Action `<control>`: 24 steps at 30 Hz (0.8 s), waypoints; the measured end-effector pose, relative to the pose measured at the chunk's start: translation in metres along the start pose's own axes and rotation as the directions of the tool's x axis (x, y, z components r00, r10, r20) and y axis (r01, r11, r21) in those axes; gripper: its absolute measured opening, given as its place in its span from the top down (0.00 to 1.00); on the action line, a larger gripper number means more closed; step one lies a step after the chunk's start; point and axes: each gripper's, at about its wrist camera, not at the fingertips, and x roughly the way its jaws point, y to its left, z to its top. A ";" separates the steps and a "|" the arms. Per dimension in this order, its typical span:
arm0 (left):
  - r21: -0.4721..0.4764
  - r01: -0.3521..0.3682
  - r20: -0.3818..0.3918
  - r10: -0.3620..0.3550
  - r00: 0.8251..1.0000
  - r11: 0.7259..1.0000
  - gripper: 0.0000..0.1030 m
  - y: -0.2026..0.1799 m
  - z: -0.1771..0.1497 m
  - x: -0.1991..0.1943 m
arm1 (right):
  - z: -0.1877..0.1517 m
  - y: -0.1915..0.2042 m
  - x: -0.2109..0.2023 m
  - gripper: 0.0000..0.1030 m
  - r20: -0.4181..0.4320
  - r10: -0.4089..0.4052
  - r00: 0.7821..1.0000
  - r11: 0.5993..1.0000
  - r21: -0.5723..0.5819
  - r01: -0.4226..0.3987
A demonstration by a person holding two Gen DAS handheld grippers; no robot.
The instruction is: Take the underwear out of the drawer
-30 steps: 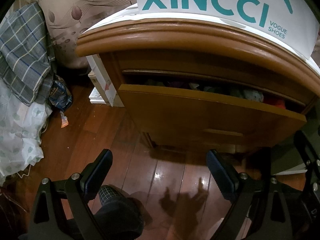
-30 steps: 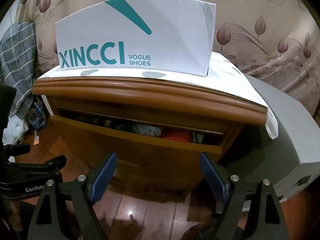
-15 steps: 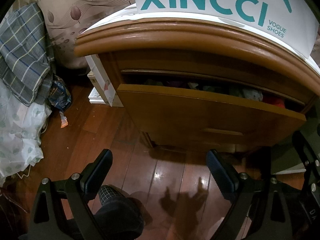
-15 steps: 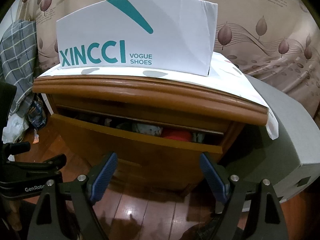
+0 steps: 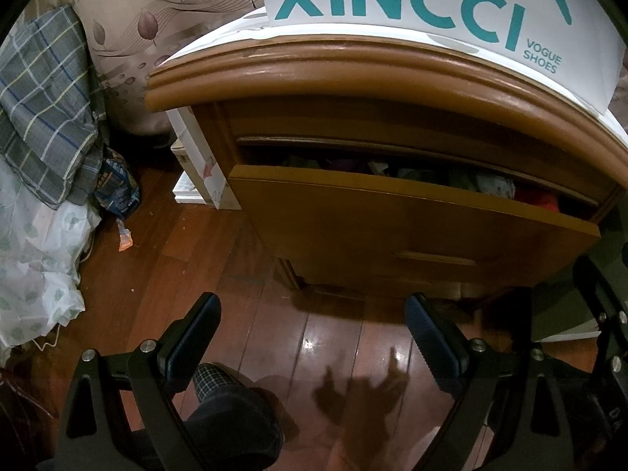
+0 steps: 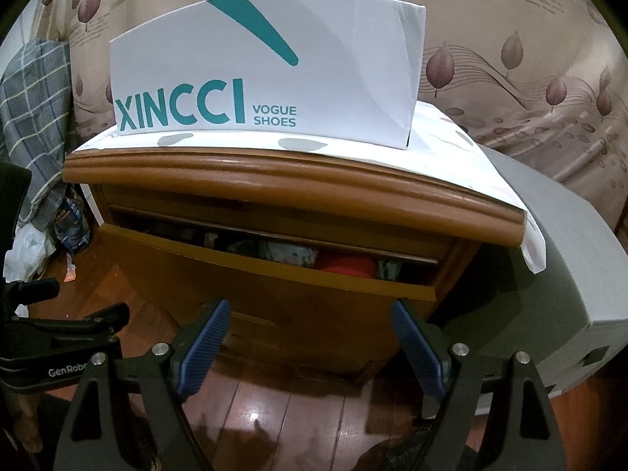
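Blue-padded, my right gripper (image 6: 308, 343) hangs wide and empty over the floor (image 6: 251, 416); my left gripper (image 5: 310, 339) gapes empty too. Ahead and above both, the drawer (image 6: 274, 286) stands partly open, its contents mostly hidden in shadow. Inside, crumpled underwear (image 6: 345, 266) shows red beside paler pieces, well clear of my fingers.

A nightstand (image 6: 274, 180) stood on the floor (image 5: 274, 337), its drawer (image 6: 251, 286) partly pulled out with clothes (image 6: 290, 253) inside. A shoebox (image 6: 267, 78) sat on top. Bedding (image 5: 39, 110) lay piled to its left.
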 end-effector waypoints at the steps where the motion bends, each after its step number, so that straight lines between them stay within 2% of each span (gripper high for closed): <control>1: 0.000 0.003 -0.001 -0.003 1.000 1.000 0.09 0.000 0.000 0.000 | 0.000 0.000 0.000 0.16 0.000 -0.001 1.000 1.000 0.001 0.001; 10: -0.009 0.020 -0.010 -0.020 1.000 1.000 0.09 0.002 0.001 0.001 | 0.002 -0.005 -0.001 0.16 0.005 -0.004 1.000 1.000 0.019 0.004; 14: -0.001 -0.008 -0.007 0.008 1.000 1.000 0.09 0.002 0.002 0.002 | 0.004 -0.011 -0.003 0.16 0.009 -0.004 1.000 0.999 0.039 0.004; 20: -0.083 0.097 -0.062 -0.102 0.993 0.992 0.09 0.012 0.003 0.008 | 0.008 -0.023 -0.008 0.16 0.023 0.006 1.000 0.997 0.076 -0.008; 24: -0.209 0.203 -0.063 -0.221 0.973 0.957 0.05 0.021 0.006 0.013 | 0.012 -0.030 -0.014 0.16 0.040 0.015 0.999 0.994 0.104 -0.019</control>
